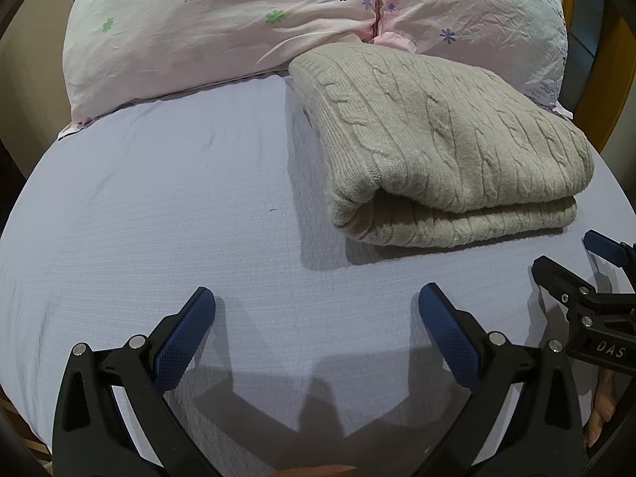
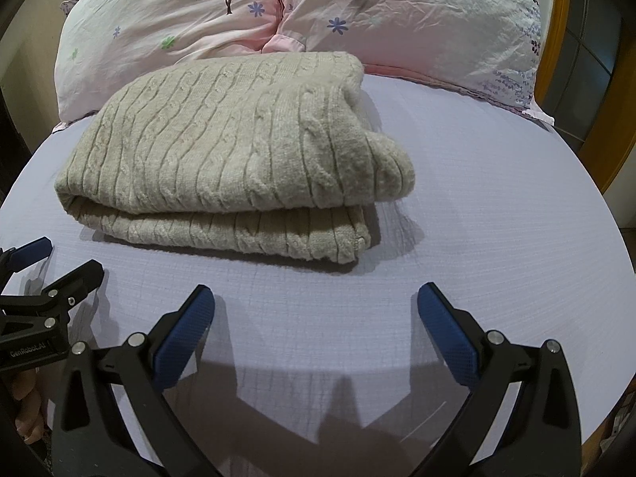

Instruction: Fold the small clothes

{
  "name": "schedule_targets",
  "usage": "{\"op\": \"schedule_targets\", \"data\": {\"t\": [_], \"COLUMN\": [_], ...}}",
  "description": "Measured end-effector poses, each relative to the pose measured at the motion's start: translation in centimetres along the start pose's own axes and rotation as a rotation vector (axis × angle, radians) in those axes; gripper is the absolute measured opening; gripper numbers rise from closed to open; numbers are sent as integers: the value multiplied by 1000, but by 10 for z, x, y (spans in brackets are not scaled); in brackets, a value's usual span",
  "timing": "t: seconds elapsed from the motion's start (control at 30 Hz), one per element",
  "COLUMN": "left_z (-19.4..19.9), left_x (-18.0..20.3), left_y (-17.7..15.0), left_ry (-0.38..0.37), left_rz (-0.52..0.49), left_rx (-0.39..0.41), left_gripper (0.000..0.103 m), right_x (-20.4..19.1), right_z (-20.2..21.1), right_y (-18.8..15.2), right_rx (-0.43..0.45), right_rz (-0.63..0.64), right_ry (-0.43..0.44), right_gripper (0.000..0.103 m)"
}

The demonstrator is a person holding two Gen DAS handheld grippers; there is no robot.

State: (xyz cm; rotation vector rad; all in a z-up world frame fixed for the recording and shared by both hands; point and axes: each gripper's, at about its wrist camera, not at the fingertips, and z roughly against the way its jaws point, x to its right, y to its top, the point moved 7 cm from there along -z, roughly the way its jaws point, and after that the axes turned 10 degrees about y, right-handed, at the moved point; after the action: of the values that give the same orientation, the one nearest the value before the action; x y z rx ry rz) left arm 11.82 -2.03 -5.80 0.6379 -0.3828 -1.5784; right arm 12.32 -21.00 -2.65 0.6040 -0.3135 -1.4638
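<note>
A beige cable-knit sweater (image 1: 445, 139) lies folded in a thick stack on the lilac bed sheet (image 1: 159, 206), its far edge against the pillows. In the right wrist view the sweater (image 2: 230, 151) sits left of centre. My left gripper (image 1: 317, 302) is open and empty, hovering over bare sheet short of the sweater. My right gripper (image 2: 316, 302) is open and empty too, just in front of the sweater's near edge. The right gripper shows at the right edge of the left wrist view (image 1: 568, 258), and the left gripper at the left edge of the right wrist view (image 2: 59, 262).
Two pink floral pillows (image 1: 222, 28) (image 2: 417, 20) lie across the head of the bed behind the sweater. A wooden bed frame (image 2: 572, 59) runs along the right side. The bed's edge curves off at the left and right.
</note>
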Motion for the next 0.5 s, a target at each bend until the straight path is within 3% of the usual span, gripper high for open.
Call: {"op": "schedule_targets", "data": {"t": [0.5], "left_z": [0], "left_x": [0], "left_y": [0], "left_ry": [0], "left_rz": [0], "left_rx": [0], "left_gripper": [102], "right_x": [0], "right_z": [1], "right_y": [0], "right_rx": [1], "right_rz": [-2], "right_ry": [-1], "right_gripper": [101]}}
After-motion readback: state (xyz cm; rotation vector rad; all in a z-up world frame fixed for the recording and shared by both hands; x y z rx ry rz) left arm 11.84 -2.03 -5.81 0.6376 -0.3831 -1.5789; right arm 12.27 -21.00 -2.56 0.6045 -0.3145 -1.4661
